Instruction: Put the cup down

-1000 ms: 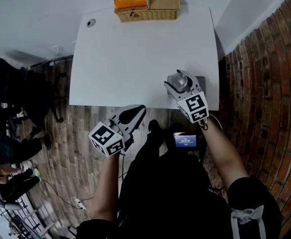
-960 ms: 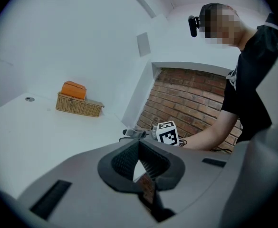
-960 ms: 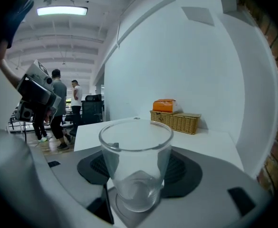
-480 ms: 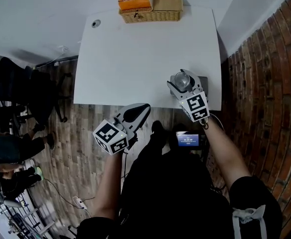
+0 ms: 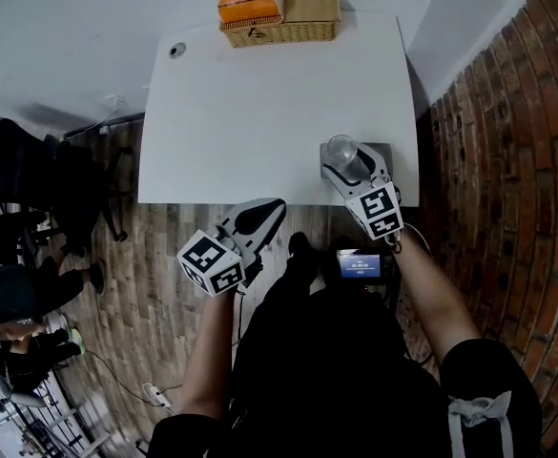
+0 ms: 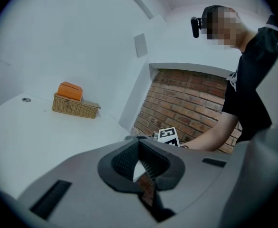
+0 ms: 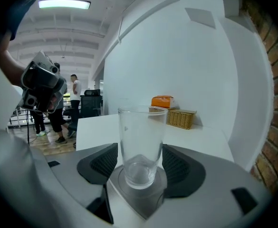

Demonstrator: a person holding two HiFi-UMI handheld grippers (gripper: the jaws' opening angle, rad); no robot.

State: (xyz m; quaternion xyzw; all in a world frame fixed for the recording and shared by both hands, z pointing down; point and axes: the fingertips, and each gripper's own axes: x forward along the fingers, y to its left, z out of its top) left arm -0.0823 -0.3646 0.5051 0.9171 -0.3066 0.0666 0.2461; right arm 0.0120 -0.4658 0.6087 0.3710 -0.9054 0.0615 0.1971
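A clear empty glass cup (image 5: 341, 151) stands upright between the jaws of my right gripper (image 5: 345, 163) at the table's front right corner. In the right gripper view the cup (image 7: 141, 141) has its base on or just above a grey square coaster (image 7: 139, 196), and the dark pads sit against both its sides. My right gripper (image 7: 139, 159) is shut on it. My left gripper (image 5: 264, 215) hangs off the table's front edge over the wooden floor. In its own view the left gripper (image 6: 139, 148) is shut with nothing held.
The white table (image 5: 259, 103) carries a wicker basket (image 5: 283, 29) and an orange box (image 5: 250, 3) at its far edge. A brick wall (image 5: 507, 160) runs along the right. A small grommet (image 5: 172, 51) sits at the far left corner. People stand at the left.
The right gripper with the cup has shifted only slightly and stays over the grey coaster. The left gripper has hardly moved.
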